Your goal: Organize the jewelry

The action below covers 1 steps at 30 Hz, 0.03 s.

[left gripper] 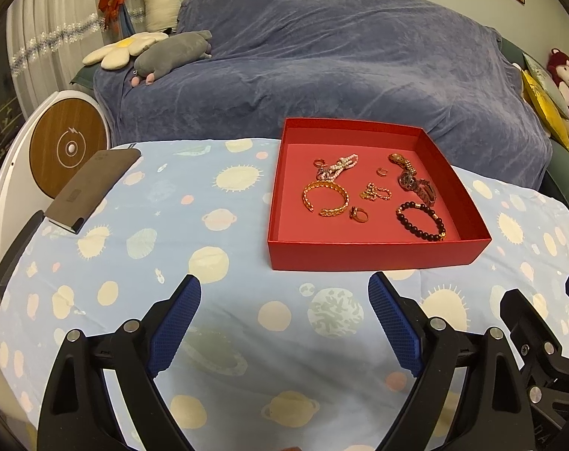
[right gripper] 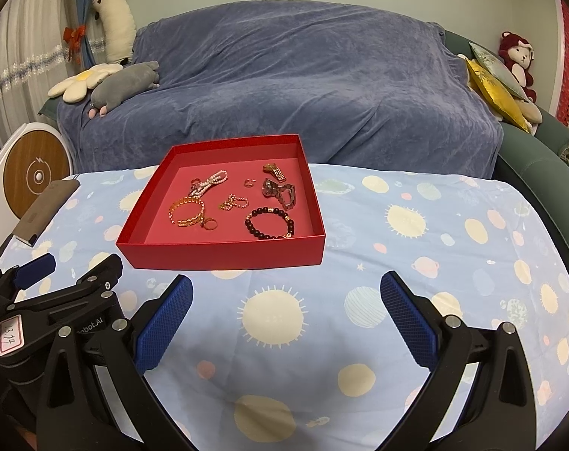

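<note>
A red open box (left gripper: 374, 253) (right gripper: 224, 255) stands on the table with jewelry inside: a gold cuff bracelet (left gripper: 325, 197) (right gripper: 186, 211), a pearl strand (left gripper: 338, 165) (right gripper: 209, 182), a dark bead bracelet (left gripper: 421, 221) (right gripper: 271, 223), watches (left gripper: 415, 182) (right gripper: 280, 189), a gold chain (left gripper: 376, 192) (right gripper: 233, 202) and rings (left gripper: 358, 214) (right gripper: 210, 223). My left gripper (left gripper: 284, 289) is open and empty, in front of the box. My right gripper (right gripper: 286, 289) is open and empty, in front of the box's right corner. Each gripper shows at the edge of the other's view.
The table carries a light blue cloth with planets and suns (left gripper: 171, 248) (right gripper: 434, 233). A dark phone-like slab (left gripper: 92, 188) (right gripper: 44, 210) lies at the left edge. A blue-covered sofa (left gripper: 322, 67) with plush toys stands behind. A white round device (left gripper: 66, 146) stands at left.
</note>
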Tool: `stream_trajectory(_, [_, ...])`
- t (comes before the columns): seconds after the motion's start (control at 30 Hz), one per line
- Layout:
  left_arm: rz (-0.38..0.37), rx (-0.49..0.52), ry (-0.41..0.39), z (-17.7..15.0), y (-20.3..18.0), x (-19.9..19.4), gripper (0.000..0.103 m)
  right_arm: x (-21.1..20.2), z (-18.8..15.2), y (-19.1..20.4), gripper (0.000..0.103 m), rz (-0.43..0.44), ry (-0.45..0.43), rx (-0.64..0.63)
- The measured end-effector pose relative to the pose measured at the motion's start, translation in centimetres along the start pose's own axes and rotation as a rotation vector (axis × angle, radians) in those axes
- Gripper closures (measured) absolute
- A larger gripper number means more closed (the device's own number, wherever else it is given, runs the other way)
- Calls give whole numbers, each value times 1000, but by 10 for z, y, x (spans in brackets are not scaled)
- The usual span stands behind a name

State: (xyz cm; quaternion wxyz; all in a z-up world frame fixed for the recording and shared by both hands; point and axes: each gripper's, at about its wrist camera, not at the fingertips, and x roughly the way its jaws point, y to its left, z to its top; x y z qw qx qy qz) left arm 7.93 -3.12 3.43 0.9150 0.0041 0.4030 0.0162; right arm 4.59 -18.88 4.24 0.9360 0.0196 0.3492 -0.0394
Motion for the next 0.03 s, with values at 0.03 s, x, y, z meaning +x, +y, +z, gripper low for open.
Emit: stream_trajectory(0.03, [-2,-2,-2,0,0,0,15,0,0,1,5,-1,0,-1])
